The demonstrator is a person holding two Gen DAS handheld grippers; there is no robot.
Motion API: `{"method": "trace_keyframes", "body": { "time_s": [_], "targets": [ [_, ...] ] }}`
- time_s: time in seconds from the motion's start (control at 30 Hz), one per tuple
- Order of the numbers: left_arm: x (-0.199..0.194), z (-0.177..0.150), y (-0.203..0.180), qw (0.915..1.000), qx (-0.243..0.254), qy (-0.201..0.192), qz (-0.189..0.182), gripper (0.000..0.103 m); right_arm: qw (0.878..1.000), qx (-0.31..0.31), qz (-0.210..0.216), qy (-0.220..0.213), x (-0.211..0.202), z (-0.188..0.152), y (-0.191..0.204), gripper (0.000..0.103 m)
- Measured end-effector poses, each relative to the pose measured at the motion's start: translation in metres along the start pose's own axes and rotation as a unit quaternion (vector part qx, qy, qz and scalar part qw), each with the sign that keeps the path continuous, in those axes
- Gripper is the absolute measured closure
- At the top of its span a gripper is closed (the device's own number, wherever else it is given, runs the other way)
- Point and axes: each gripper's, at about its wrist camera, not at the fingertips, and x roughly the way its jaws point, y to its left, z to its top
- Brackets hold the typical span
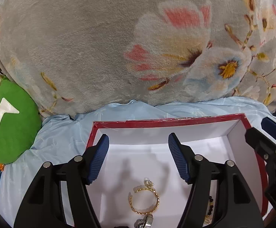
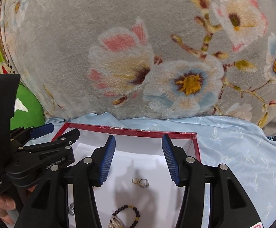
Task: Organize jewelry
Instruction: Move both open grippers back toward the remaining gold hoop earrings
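The left gripper (image 1: 138, 156) is hanging released, empty, over the red-rimmed box (image 1: 168, 123). Under it the gold bracelet (image 1: 144, 201) is lying flat on the box floor, its open gap pointing left and its long axis running near to far. Closing here, the pads would likely miss the thin band.

The right gripper (image 2: 138, 158) is also standing released, empty. The rings (image 2: 140, 182) are lying below, with a beaded bracelet (image 2: 127, 215) nearer; both could snag a descending finger.
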Motion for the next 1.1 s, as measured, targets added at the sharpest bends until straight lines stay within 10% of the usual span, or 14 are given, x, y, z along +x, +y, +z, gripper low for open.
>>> {"method": "trace_keyframes", "body": {
  "time_s": [0.27,0.6,1.1],
  "targets": [
    [-0.062,-0.022,0.016,0.9999,-0.004,-0.016,0.001,0.029,1.000,-0.014,-0.003,-0.011,-0.075,-0.033,0.003,0.048],
    [-0.140,-0.139,0.058,0.9988,-0.018,0.040,0.022,0.027,0.998,-0.023,-0.002,0.067,-0.168,-0.151,0.016,0.045],
    [-0.175,-0.267,0.059,0.9875,-0.046,0.150,-0.007,0.027,0.983,-0.027,0.035,0.180,-0.171,-0.275,0.063,0.056]
  ]
}}
